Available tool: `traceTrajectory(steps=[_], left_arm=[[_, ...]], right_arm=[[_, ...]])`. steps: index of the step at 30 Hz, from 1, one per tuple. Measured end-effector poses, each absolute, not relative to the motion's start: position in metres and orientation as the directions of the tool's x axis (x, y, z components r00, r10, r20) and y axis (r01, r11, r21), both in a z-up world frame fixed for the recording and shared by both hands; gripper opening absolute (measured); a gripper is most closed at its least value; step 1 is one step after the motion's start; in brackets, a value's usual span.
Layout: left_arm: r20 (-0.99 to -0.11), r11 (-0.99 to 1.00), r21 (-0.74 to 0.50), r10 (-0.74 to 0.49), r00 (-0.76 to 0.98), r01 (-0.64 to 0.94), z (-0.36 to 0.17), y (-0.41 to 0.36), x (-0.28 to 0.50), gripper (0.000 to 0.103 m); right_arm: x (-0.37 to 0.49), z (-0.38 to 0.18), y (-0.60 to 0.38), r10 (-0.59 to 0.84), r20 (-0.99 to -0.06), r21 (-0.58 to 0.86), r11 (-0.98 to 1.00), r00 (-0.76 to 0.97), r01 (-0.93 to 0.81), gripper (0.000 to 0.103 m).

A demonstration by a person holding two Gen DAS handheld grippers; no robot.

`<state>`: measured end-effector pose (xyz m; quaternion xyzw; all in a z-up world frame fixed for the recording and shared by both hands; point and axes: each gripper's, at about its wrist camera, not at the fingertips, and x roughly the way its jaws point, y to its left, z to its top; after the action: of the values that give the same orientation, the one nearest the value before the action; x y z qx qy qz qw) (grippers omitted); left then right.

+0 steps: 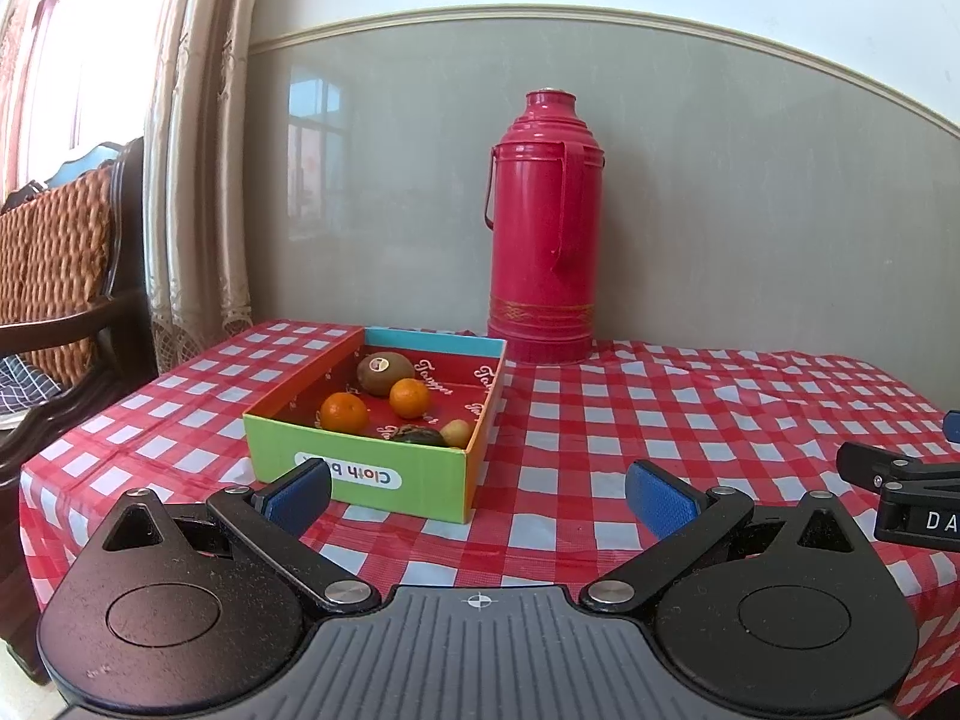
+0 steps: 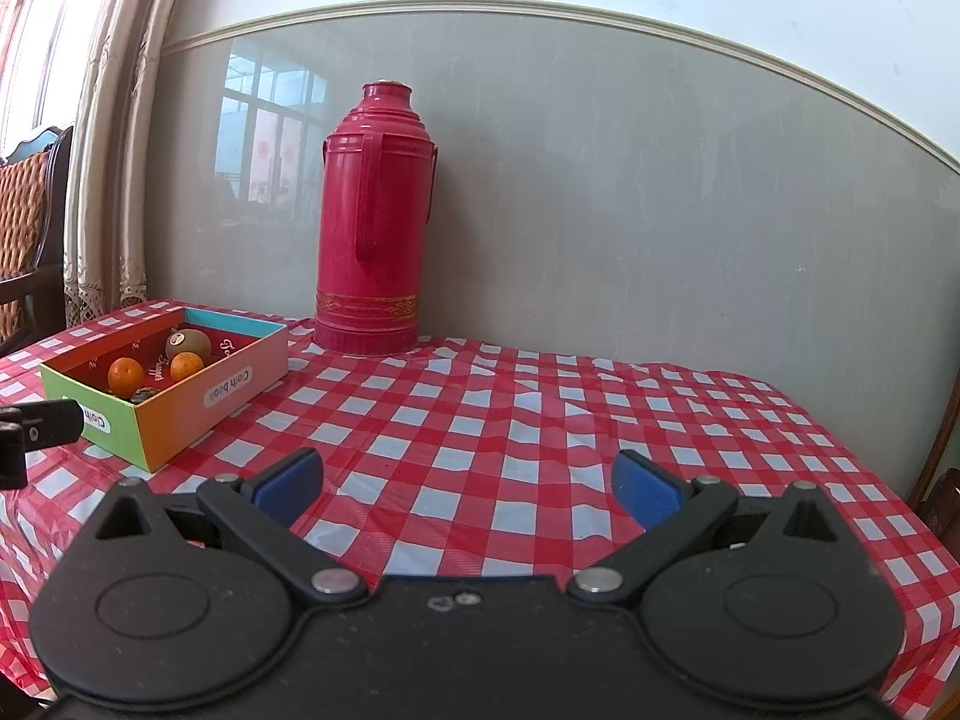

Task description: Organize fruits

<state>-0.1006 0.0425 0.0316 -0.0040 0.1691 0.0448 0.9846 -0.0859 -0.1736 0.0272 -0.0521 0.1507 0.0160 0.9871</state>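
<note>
both the left gripper (image 1: 477, 495) and right gripper (image 2: 468, 483) are hovering with jaws apart and empty, while 2 tangerines (image 1: 344, 412), a kiwi (image 1: 384, 373) and smaller fruit are sitting in the cardboard box (image 1: 360, 468); likely light, soft-skinned, best pinched gently across the middle.

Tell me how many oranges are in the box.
2. One orange lies near the box's front wall, the other just behind it, beside the kiwi. The wall may hide more.
</note>
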Motion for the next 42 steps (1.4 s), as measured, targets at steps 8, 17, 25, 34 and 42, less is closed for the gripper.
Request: traceTrajectory(steps=[8, 17, 25, 34, 42], left_arm=[[-0.33, 0.996, 0.005, 0.089, 0.94, -0.093, 0.032, 0.0426, -0.1007, 0.103], [-0.331, 0.995, -0.012, 0.086, 0.94, -0.096, 0.0315, 0.0464, -0.1022, 0.103], [-0.317, 0.996, -0.009, 0.076, 0.945, -0.083, 0.0314, 0.045, -0.104, 0.103], [-0.307, 0.997, 0.006, 0.071, 0.949, -0.072, 0.0319, 0.0415, -0.1053, 0.103], [-0.322, 0.996, -0.018, 0.082, 0.943, -0.092, 0.0311, 0.0459, -0.1036, 0.103]], right_arm=[[-0.0855, 0.0268, -0.1737, 0.016, -0.301, -0.099, 0.994, 0.954, -0.048, 0.097], [-0.0854, 0.027, -0.1739, 0.016, -0.3, -0.099, 0.994, 0.954, -0.047, 0.097], [-0.0852, 0.0263, -0.1742, 0.017, -0.303, -0.095, 0.994, 0.953, -0.048, 0.097], [-0.085, 0.0266, -0.175, 0.017, -0.303, -0.092, 0.995, 0.953, -0.047, 0.097], [-0.0854, 0.0261, -0.1756, 0.015, -0.305, -0.085, 0.995, 0.952, -0.043, 0.097]])
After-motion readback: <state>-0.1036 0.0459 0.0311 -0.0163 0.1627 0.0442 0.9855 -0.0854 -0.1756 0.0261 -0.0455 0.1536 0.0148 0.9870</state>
